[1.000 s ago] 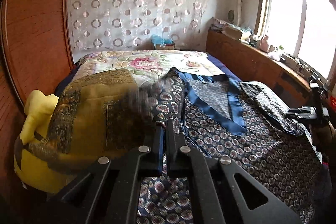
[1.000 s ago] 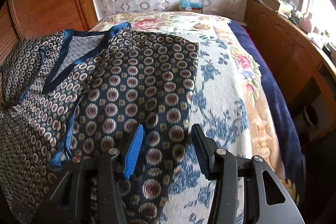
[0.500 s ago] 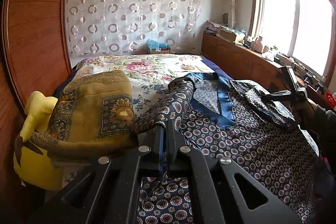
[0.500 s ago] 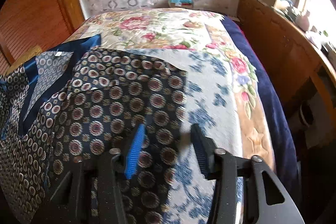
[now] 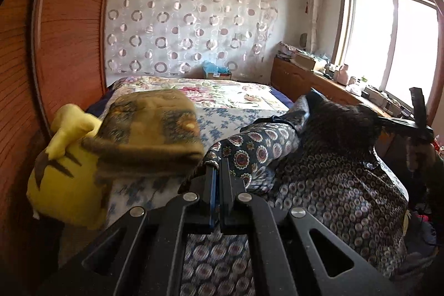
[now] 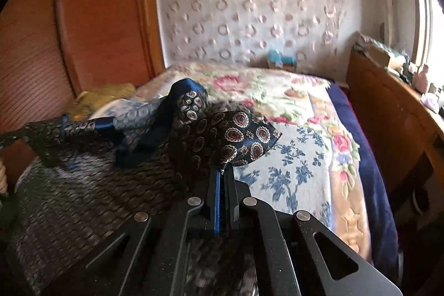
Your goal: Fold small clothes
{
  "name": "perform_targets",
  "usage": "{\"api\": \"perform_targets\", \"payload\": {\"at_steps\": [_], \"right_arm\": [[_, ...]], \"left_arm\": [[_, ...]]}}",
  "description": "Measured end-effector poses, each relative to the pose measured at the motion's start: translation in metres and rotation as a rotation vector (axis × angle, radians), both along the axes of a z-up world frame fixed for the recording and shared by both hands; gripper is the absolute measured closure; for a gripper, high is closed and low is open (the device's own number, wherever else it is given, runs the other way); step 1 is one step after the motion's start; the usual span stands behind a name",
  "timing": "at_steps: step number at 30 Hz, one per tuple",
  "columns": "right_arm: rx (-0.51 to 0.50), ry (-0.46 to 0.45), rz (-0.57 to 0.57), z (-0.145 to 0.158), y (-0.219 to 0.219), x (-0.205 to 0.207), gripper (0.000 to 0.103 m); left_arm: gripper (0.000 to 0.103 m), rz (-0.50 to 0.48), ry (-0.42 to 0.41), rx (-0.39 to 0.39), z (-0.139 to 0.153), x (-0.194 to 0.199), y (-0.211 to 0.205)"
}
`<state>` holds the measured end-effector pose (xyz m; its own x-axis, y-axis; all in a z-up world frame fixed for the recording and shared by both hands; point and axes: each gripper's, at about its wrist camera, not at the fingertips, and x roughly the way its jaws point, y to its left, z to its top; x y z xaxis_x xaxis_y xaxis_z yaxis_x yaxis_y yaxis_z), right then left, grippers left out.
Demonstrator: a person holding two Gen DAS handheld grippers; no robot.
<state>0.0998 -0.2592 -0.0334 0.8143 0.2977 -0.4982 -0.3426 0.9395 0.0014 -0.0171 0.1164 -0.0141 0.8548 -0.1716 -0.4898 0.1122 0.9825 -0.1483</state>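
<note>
Both jaws pinch the patterned garment at opposite edges.

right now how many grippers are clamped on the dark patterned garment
2: the left gripper pinches the dark patterned garment at its left edge, the right gripper at its right corner.

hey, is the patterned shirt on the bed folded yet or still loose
Loose, not folded: the patterned shirt lies rumpled on the bed, its edges pinched by the left gripper and right gripper.
</note>
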Motion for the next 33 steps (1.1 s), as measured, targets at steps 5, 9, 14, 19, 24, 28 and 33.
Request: {"api": "perform_targets", "payload": {"at_steps": [5, 9, 14, 19, 24, 28, 33], "right_arm": [[0.032, -0.023, 0.003, -0.005, -0.017, -0.056, 0.101], [0.074, -0.008, -0.011, -0.019, -0.039, -0.083, 0.101], [0.054, 0.041, -0.031, -0.030, -0.051, -0.111, 0.101], [0.043, 0.116, -0.035, -0.038, -0.054, -0.126, 0.101], [0.001, 0.204, -0.014, -0.050, -0.046, -0.120, 0.101], [-0.021, 0.231, -0.025, -0.054, -0.042, -0.107, 0.101], [0.006, 0.216, -0.031, -0.045, -0.052, -0.109, 0.093]], "left_arm": [[0.101, 0.041, 0.008, -0.023, -0.005, -0.025, 0.015], [0.101, 0.053, 0.016, -0.029, -0.006, -0.039, 0.021], [0.101, 0.051, 0.050, -0.012, -0.011, -0.054, 0.026], [0.101, 0.063, 0.093, 0.009, -0.020, -0.058, 0.029], [0.100, 0.062, 0.099, 0.037, -0.025, -0.060, 0.030], [0.076, 0.058, 0.086, 0.037, -0.019, -0.062, 0.037], [0.053, 0.058, 0.070, 0.031, -0.009, -0.059, 0.047]]}}
